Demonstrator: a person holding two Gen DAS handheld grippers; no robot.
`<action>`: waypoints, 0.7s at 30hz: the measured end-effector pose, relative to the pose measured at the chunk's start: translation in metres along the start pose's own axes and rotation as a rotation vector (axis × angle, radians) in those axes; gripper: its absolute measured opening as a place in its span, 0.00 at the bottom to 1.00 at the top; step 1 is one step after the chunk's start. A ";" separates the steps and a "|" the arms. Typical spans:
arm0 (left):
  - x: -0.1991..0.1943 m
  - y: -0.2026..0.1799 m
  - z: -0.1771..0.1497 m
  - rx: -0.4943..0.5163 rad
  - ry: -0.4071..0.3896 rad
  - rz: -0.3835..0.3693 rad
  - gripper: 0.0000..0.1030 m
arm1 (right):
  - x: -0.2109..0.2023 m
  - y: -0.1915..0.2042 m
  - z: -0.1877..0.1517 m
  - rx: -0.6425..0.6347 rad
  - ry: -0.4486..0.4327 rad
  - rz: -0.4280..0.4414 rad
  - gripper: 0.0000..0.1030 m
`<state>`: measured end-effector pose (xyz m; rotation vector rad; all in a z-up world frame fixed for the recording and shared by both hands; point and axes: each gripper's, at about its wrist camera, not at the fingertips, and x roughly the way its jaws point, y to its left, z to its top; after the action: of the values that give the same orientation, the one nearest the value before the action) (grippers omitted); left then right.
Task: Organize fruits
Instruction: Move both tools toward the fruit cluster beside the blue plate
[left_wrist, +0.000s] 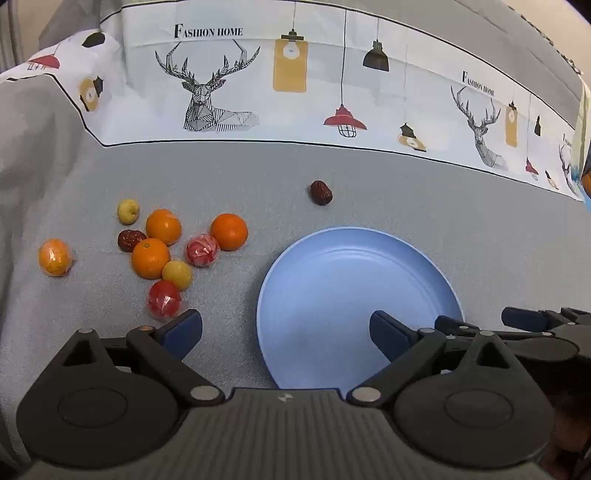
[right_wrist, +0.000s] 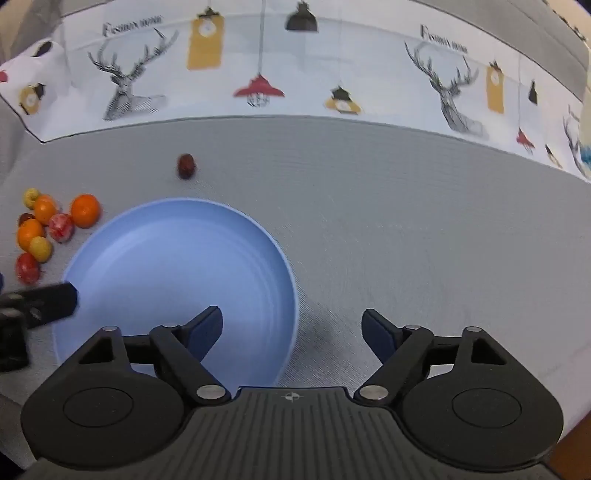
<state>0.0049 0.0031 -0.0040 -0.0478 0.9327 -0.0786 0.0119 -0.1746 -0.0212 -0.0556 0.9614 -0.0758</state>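
Here, a blue plate (left_wrist: 354, 266) sits bare on a grey tablecloth (left_wrist: 258, 173). The left gripper (left_wrist: 286, 328) hovers over the plate's left rim, jaws wide apart, holding nothing. The right gripper (right_wrist: 291, 328) hangs over its right rim, jaws also apart and holding nothing. A cluster of fruits (left_wrist: 166, 251), oranges and wrapped red ones, lies left of the plate. One dark fruit (left_wrist: 320, 192), possibly a date, sits alone beyond it.
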 end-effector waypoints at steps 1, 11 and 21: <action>0.001 -0.001 -0.001 0.002 0.007 0.003 0.96 | 0.002 -0.001 -0.001 0.003 0.009 -0.007 0.80; 0.027 0.010 -0.011 -0.059 0.168 -0.008 0.75 | 0.019 -0.007 -0.013 0.024 0.083 -0.019 0.66; 0.030 -0.012 -0.020 0.031 0.172 -0.102 0.68 | 0.018 -0.018 -0.014 0.071 0.074 -0.045 0.55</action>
<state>0.0060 -0.0117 -0.0394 -0.0605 1.1010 -0.1939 0.0103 -0.1943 -0.0423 -0.0093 1.0305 -0.1542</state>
